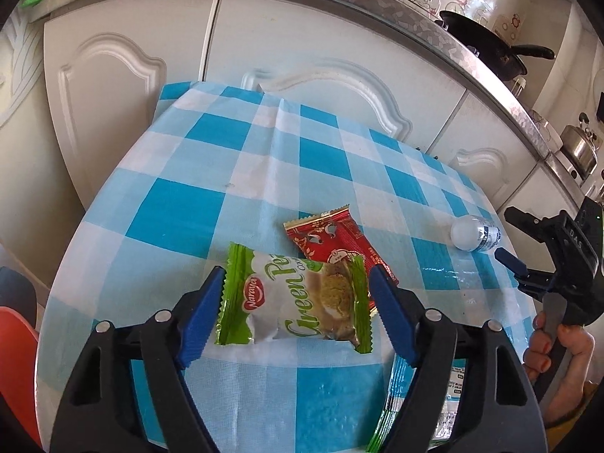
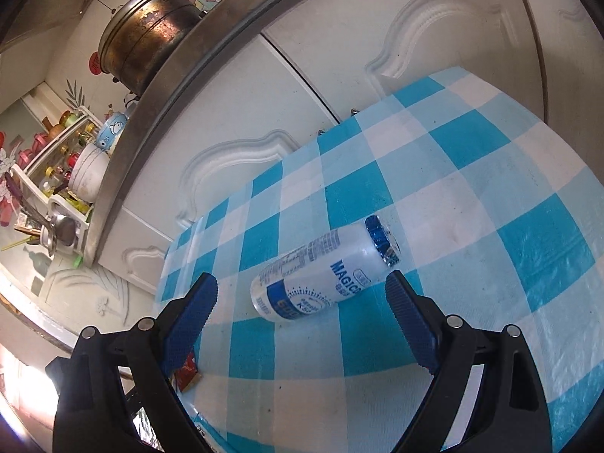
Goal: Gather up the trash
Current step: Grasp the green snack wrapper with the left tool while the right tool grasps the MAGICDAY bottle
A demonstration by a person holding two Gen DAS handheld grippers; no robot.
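Note:
A green and white cookie packet (image 1: 298, 302) lies on the blue checked tablecloth (image 1: 234, 173). My left gripper (image 1: 296, 283) is open, its blue pads on either side of the packet, apart from it. A red packet (image 1: 339, 245) lies just behind, partly under the green one. A small white bottle (image 2: 324, 271) with a blue foil cap lies on its side; it also shows in the left wrist view (image 1: 473, 234). My right gripper (image 2: 302, 283) is open, just short of the bottle; it shows at the right of the left wrist view (image 1: 509, 236).
Another green-edged wrapper (image 1: 422, 407) lies under my left gripper's right finger. White cabinet doors (image 1: 294, 45) stand behind the table. A brass pot (image 2: 147, 41) and a black pan (image 1: 487, 49) sit on the counter above. A red chair (image 1: 15, 362) is at the left.

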